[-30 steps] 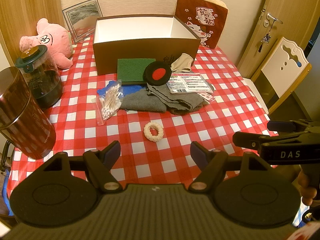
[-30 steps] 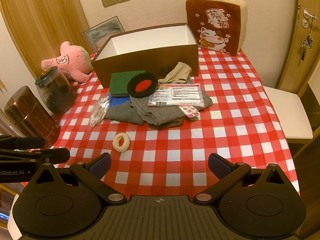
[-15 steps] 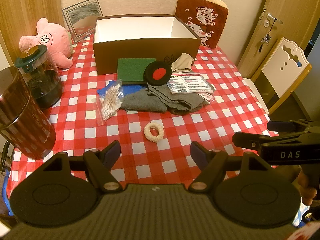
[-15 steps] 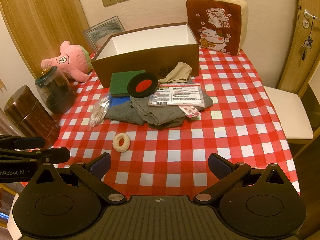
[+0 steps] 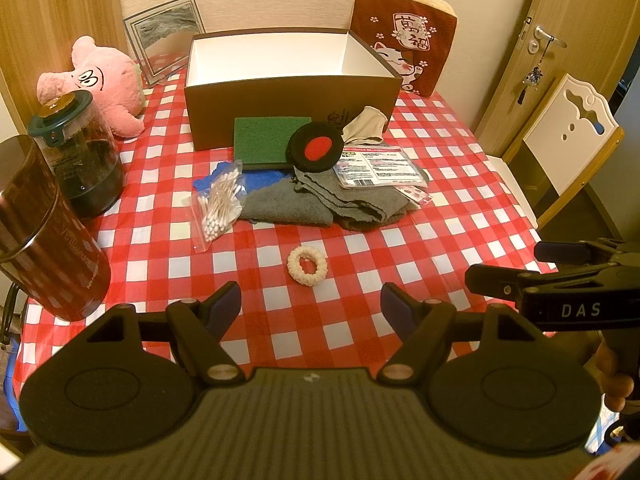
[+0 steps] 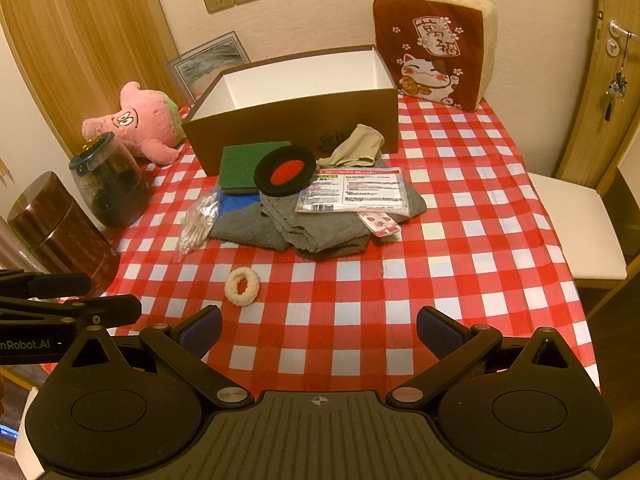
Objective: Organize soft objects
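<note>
An open brown box (image 5: 292, 100) (image 6: 296, 120) with a white inside stands at the back of the checked table. In front of it lies a pile: a green pad (image 5: 268, 140), a black disc with a red centre (image 5: 316, 151) (image 6: 286, 170), a beige glove (image 5: 366, 126), grey cloths (image 5: 320, 204) (image 6: 320, 228) and a printed packet (image 6: 356, 192). A cream scrunchie (image 5: 307, 266) (image 6: 242, 286) lies alone nearer me. My left gripper (image 5: 311, 306) is open above the near edge, just behind the scrunchie. My right gripper (image 6: 319, 328) is open too, to the scrunchie's right.
A pink plush pig (image 5: 102, 86) and a framed picture (image 5: 166, 36) sit back left. Two jars (image 5: 76, 152) (image 5: 44, 240) stand on the left edge, a bag of cotton swabs (image 5: 220, 204) beside the cloths. A cat cushion (image 6: 436, 44) leans back right; a white chair (image 6: 576, 224) stands right.
</note>
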`<state>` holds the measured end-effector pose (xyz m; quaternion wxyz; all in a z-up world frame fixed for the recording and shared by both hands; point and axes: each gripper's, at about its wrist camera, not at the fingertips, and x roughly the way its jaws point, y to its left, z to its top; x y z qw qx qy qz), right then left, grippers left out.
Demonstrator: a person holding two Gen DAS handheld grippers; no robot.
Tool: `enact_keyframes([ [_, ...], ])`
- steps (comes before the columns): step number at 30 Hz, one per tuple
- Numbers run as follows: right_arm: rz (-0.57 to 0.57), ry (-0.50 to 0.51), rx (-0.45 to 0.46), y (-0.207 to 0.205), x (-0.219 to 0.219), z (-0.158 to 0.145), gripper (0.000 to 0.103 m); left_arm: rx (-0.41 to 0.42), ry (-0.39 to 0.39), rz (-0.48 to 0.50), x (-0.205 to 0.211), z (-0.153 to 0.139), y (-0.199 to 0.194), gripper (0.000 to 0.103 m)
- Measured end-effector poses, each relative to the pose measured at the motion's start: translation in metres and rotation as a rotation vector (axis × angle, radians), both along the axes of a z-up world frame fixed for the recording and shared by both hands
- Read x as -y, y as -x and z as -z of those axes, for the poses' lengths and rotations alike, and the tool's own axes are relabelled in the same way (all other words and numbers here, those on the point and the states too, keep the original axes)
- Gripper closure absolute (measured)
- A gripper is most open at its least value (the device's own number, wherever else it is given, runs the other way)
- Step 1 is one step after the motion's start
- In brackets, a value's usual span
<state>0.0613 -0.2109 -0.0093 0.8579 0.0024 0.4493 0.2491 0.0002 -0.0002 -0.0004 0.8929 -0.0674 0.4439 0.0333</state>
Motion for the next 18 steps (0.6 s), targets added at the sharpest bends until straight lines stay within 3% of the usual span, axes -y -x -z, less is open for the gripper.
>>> enact_keyframes([
  [18, 0.000, 0.001, 0.000, -0.0023, -0.0004, 0.0018, 0.000, -0.001, 0.000, -0.001, 0.0000, 0.0001, -0.0002, 0.028],
])
